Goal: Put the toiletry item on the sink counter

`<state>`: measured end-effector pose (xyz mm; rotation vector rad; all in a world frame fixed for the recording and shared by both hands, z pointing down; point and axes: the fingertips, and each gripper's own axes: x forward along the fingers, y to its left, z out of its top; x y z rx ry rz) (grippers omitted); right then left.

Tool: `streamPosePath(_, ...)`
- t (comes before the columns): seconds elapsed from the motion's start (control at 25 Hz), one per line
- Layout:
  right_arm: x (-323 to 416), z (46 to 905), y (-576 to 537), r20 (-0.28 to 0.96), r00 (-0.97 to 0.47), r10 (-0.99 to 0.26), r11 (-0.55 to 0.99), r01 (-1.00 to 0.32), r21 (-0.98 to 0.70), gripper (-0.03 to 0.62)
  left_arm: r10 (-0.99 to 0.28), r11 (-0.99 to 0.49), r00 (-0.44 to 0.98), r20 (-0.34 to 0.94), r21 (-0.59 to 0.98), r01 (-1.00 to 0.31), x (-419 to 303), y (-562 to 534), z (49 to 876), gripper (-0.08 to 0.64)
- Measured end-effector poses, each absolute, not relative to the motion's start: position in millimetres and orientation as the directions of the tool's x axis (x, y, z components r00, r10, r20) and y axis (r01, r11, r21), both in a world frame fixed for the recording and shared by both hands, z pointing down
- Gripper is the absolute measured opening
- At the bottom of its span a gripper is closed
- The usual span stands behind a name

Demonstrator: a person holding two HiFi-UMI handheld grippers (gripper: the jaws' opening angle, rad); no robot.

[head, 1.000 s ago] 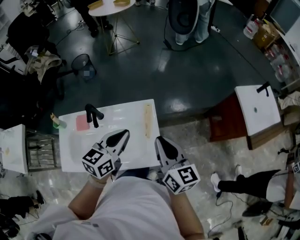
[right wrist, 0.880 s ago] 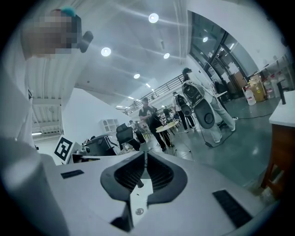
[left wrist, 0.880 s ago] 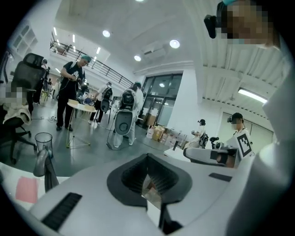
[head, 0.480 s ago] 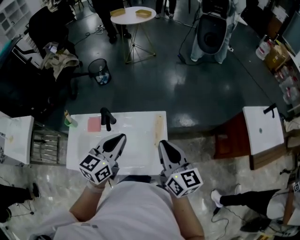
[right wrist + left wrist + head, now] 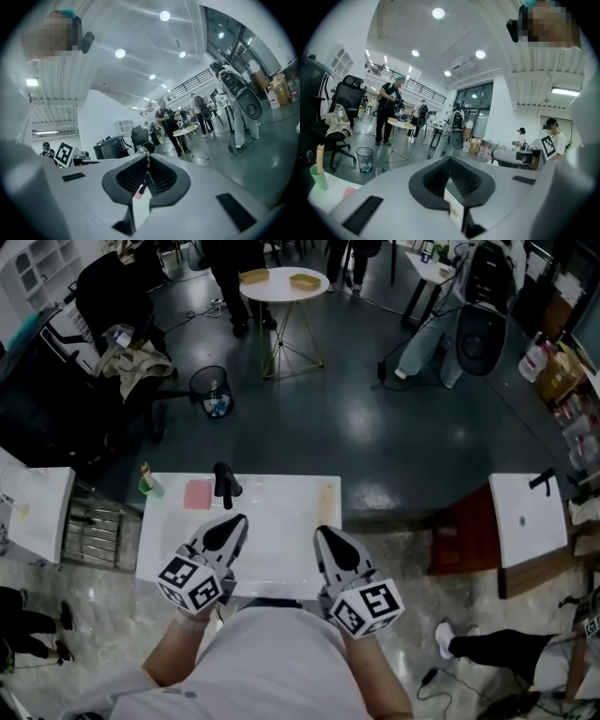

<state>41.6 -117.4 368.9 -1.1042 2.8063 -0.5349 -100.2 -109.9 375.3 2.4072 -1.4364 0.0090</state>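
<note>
The toiletry item is in neither gripper, and which of the small things on the sink counter [image 5: 281, 526] it is cannot be told. The left gripper [image 5: 238, 519] and right gripper [image 5: 321, 532] hover over the counter's near edge, both with jaws closed on nothing. Reaching in like that risks shoving rather than grasping. The black faucet [image 5: 223, 484] could snag a jaw. The pale long piece [image 5: 327, 504] on the right edge could slide off. The pink block [image 5: 197, 494] could skid. The green cup [image 5: 148, 487] at the far-left corner could tip.
</note>
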Motion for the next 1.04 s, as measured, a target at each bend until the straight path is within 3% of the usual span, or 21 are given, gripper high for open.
streamPosePath(1.04,43.8,371.1,-122.1,0.085,-0.715,-0.694,0.659,-0.678,-0.327,0.028,-0.85,-0.436,0.493,0.185,0.276,-0.856,-101.1,-115.5,373.5,0.017)
